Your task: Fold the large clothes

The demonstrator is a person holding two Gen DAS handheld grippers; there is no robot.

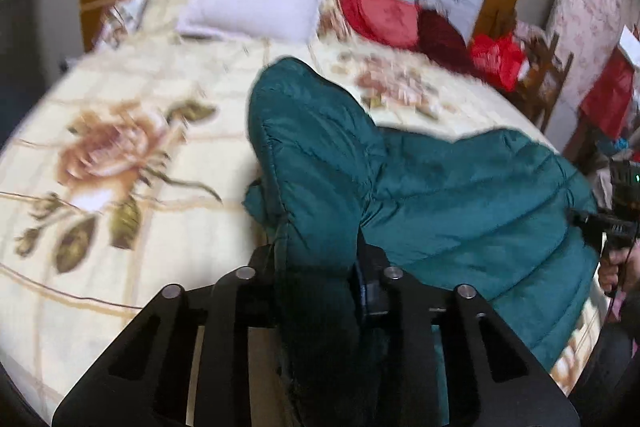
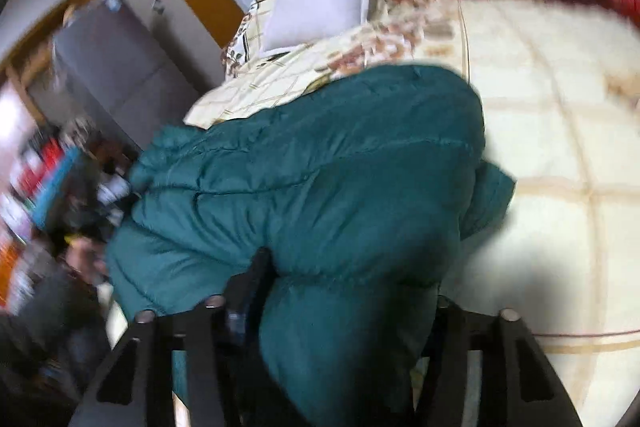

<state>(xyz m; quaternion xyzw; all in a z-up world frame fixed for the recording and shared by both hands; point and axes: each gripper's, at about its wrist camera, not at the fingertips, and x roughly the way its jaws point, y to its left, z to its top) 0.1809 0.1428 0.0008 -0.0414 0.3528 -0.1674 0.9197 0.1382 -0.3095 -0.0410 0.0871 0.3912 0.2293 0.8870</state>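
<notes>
A dark green quilted puffer coat (image 1: 460, 203) lies on the bed, bunched and partly lifted at its near edge. In the left wrist view my left gripper (image 1: 316, 259) is shut on a thick fold of the coat, with padding bulging up between the two black fingers. One sleeve or end (image 1: 304, 115) reaches away across the bedspread. In the right wrist view my right gripper (image 2: 348, 283) is shut on another puffy fold of the coat (image 2: 320, 167), which fills the gap between the fingers and hides their tips. The right gripper (image 1: 616, 223) and a hand show at the left view's right edge.
The bed has a cream bedspread with big flower prints (image 1: 120, 155). A white pillow (image 1: 260, 3) and red cushions (image 1: 384, 15) lie at its head. A wooden chair (image 1: 548, 75) with red things stands beyond the far side. A person's dark-sleeved arm (image 2: 52, 307) is at the left.
</notes>
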